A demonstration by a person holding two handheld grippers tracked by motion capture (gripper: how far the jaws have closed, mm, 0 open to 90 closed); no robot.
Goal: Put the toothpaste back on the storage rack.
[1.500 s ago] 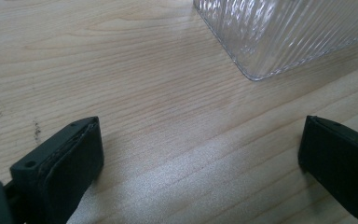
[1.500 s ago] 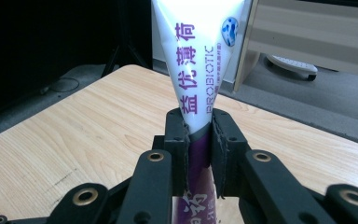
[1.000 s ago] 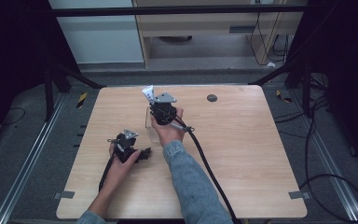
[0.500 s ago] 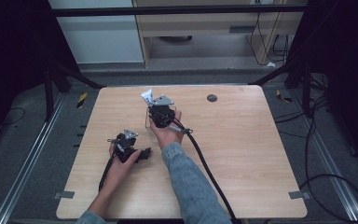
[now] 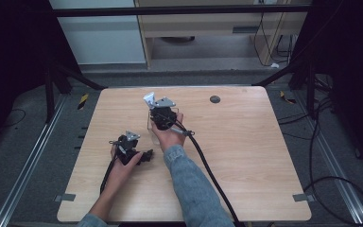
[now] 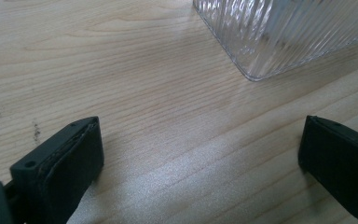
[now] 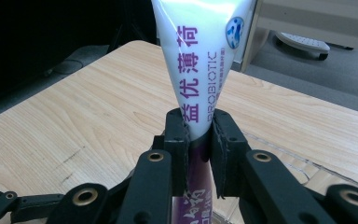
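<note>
Wooden table (image 5: 246, 156), toothpaste tube (image 7: 198, 60) raised over a ribbed clear container (image 6: 279, 32).
Right tool (image 7: 199, 140) clamped on tube; left tool (image 6: 200, 154) apart, idle. Risk: slick tube may slip, missing container.

Wooden table (image 5: 246, 156), grey floor (image 5: 38, 156), pale cabinet (image 5: 99, 33), dark surroundings

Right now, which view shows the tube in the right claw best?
The right gripper view: the white and purple tube stands close up, pinched between the right claw pads, print readable. The high view shows its white end small above the hand.
</note>
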